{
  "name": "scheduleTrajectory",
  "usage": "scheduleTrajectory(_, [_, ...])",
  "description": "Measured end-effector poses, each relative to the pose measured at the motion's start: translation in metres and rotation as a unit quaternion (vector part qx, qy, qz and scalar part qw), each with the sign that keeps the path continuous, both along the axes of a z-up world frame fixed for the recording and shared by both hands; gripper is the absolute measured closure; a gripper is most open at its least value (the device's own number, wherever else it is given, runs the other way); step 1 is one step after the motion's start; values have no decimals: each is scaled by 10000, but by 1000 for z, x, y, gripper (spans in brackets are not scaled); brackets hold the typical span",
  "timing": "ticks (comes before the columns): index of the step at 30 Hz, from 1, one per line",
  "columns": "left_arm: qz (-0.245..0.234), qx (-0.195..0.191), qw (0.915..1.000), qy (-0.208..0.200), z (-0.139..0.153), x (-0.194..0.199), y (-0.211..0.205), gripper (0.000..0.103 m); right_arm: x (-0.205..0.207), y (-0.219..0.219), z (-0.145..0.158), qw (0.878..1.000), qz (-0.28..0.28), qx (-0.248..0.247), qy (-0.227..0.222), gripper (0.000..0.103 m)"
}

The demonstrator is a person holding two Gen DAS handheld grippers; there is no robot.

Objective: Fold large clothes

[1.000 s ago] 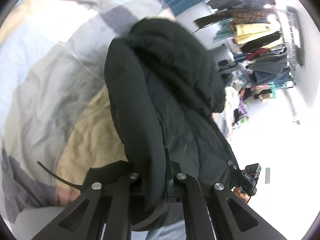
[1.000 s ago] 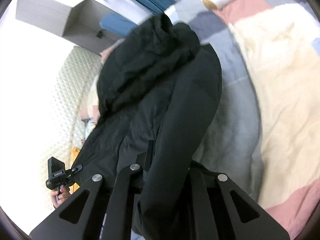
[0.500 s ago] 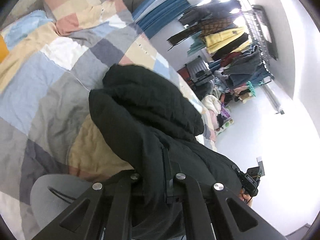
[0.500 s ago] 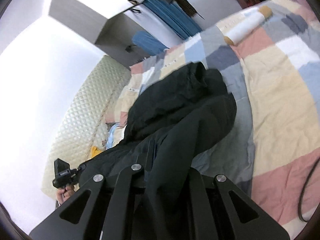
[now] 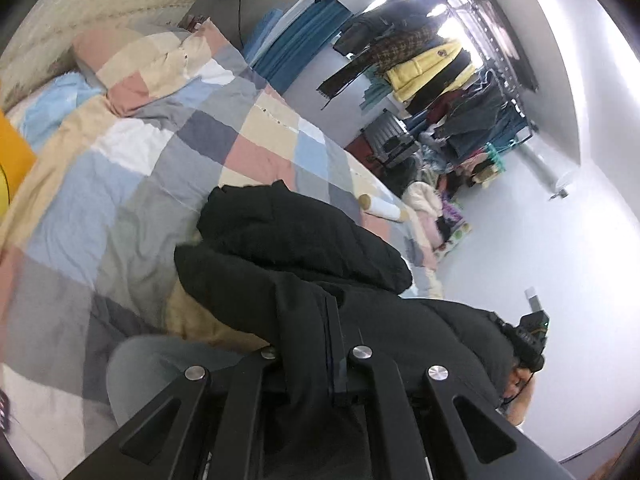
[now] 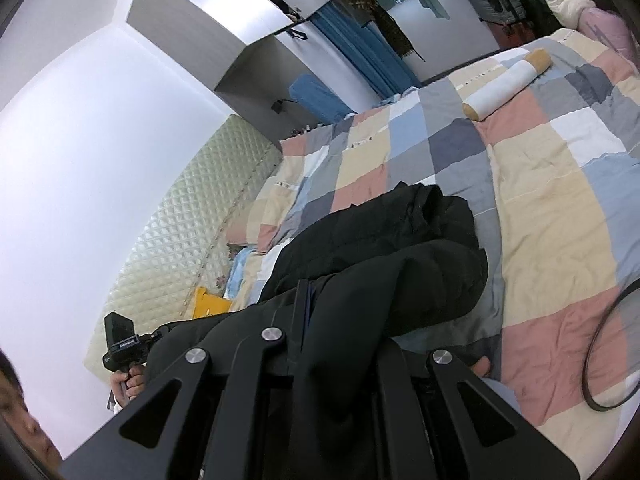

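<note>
A large black padded jacket hangs between both grippers, its far end resting on the patchwork bed cover. My left gripper is shut on one part of the jacket's near edge. My right gripper is shut on another part of the jacket, whose hood end lies bunched on the bed cover. The fingertips of both grippers are buried in the fabric. The other gripper shows in each view, at the right edge in the left wrist view and at the left in the right wrist view.
A white bolster roll lies at the far side of the bed. A padded headboard and a yellow object are at the head end. A crowded clothes rack and floor piles stand beyond the bed. A black cable loops at the right.
Both grippers have lifted and pulled back with the jacket, so more of the bed and room shows. The jacket has drawn toward me and now lies lower on the cover.
</note>
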State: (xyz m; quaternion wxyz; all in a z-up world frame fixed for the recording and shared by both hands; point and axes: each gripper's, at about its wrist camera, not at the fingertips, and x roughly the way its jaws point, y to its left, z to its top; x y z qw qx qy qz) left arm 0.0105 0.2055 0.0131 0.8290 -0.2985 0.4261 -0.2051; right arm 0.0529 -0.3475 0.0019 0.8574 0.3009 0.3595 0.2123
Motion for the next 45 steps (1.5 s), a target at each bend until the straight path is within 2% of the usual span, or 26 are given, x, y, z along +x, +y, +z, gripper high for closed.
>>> scheduleTrajectory(2, [42,266,9996,-25,8,23,-4,97,16,-5,2,9998,-100,76,152,95])
scheduleTrajectory(4, [108,328,9994,25,14,48,-8,97,35,-10,5,9993,-243,132,260,95])
scheduleTrajectory(9, [311,895,9954,-163,35,114,-26,97,101,-28,9,9957,-755,323,434,95])
scheduleTrajectory(13, [538,1465,9875,-210,38,172,-46,96,156,-34,1,9911,-1147,376,559,95])
scheduleTrajectory(18, [767,2106,9745,-36,11,244,-71,95,219,-37,-28,9842,-1583,72,790,95])
scheduleTrajectory(22, [802,2618,9617,90,-28,287,-90,95,255,-31,-64,9778,-1812,-433,954,95])
scheduleTrajectory(25, [802,2781,9569,239,-62,316,-96,94,276,-33,-93,9754,-1832,-580,1076,95])
scheduleTrajectory(28, [817,2701,9585,396,-89,336,-96,94,295,-34,-124,9757,-1766,-595,1155,95])
scheduleTrajectory(32, [764,2438,9642,712,-126,357,-93,94,309,-29,-146,9769,-1615,-794,1156,95])
scheduleTrajectory(35, [841,2160,9690,851,-137,362,-88,94,309,-32,-156,9769,-1688,-498,1214,95])
scheduleTrajectory(39, [942,1875,9723,1028,-136,360,-83,94,309,-31,-153,9781,-1597,-420,1264,90])
scheduleTrajectory(42, [830,1585,9791,970,-127,350,-76,92,300,-42,-150,9792,-1528,-70,1331,87])
scheduleTrajectory(45, [767,858,9878,1053,-116,333,-55,86,286,-54,-144,9796,-1483,313,1323,70])
